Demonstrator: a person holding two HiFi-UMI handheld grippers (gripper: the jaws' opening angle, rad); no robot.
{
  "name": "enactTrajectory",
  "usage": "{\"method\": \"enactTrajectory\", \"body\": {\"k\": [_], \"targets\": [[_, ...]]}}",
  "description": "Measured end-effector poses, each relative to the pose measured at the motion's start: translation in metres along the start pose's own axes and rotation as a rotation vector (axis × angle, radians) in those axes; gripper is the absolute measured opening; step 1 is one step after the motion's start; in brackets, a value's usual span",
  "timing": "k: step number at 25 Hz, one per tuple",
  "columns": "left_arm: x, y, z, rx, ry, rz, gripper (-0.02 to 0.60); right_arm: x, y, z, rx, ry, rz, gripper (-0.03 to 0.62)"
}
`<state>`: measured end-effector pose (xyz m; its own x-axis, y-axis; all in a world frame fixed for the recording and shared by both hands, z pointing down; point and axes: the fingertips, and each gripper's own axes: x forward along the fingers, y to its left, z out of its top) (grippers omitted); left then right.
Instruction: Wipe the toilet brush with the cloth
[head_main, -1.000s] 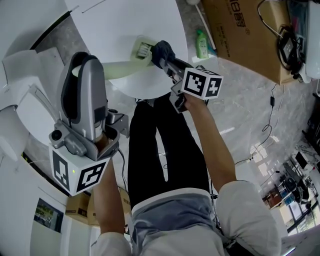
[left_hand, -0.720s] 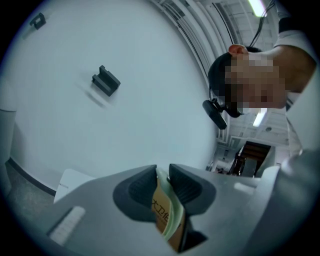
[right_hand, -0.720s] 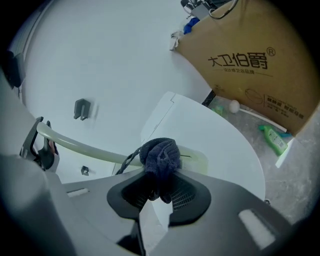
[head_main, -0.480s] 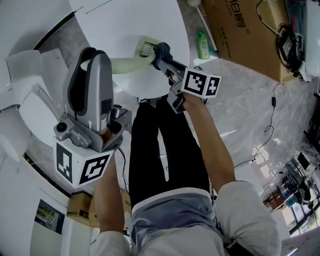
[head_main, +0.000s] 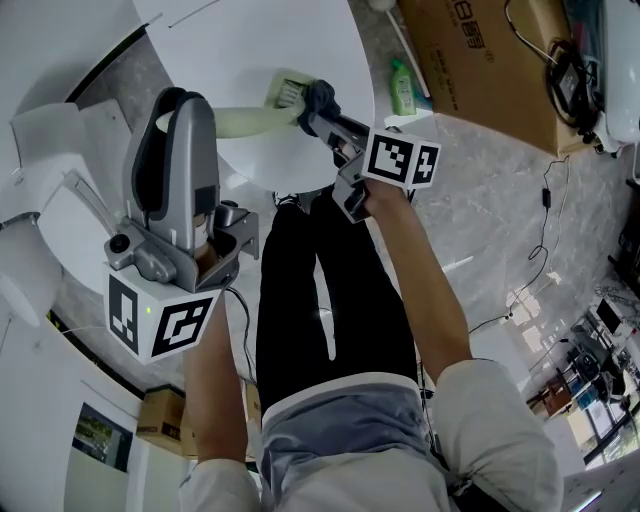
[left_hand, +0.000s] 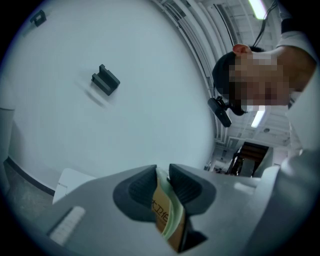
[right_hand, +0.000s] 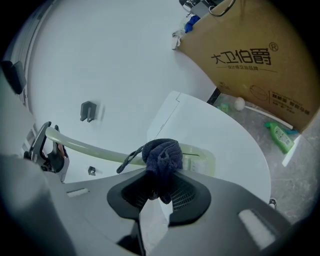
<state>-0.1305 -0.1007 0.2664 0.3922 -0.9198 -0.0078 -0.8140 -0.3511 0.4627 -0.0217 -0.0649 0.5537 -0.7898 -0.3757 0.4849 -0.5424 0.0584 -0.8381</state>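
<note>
**Cloth on brush, both claws clenched**

L claw (left_hand: 162, 182) is clamping tight on the grip end of the toilet brush (right_hand: 90, 149); a tan printed label and pale green plastic are showing between its pads. In head view it's pointing up-frame, w/ the handle running off to the right from its tip.

The brush is showing pale green all over: a slim, gently curved handle widening into a flat rectangular head w/ a whitish ribbed patch.

R claw (right_hand: 160, 192) is gripping a dark blue cloth (right_hand: 162, 157), bunched into a lump, w/ a loose loop hanging off its left side. The cloth is pressing on the brush right where handle meets head.

The brush is lying roughly level betw. the two claws, head end over the white toilet lid (right_hand: 225, 145); can't tell if it's touching the lid.

Further out, a green bottle (head_main: 403, 90) is sitting on the grey floor (head_main: 480, 200) just beside a cardboard box (right_hand: 250, 65).
</note>
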Motion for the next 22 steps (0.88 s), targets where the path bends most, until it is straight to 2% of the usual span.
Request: {"method": "enactTrajectory", "body": {"k": [22], "targets": [[0.000, 0.002, 0.000, 0.000, 0.019, -0.018, 0.000, -0.011, 0.019, 0.004, -0.020, 0.030, 0.020, 0.078]]}}
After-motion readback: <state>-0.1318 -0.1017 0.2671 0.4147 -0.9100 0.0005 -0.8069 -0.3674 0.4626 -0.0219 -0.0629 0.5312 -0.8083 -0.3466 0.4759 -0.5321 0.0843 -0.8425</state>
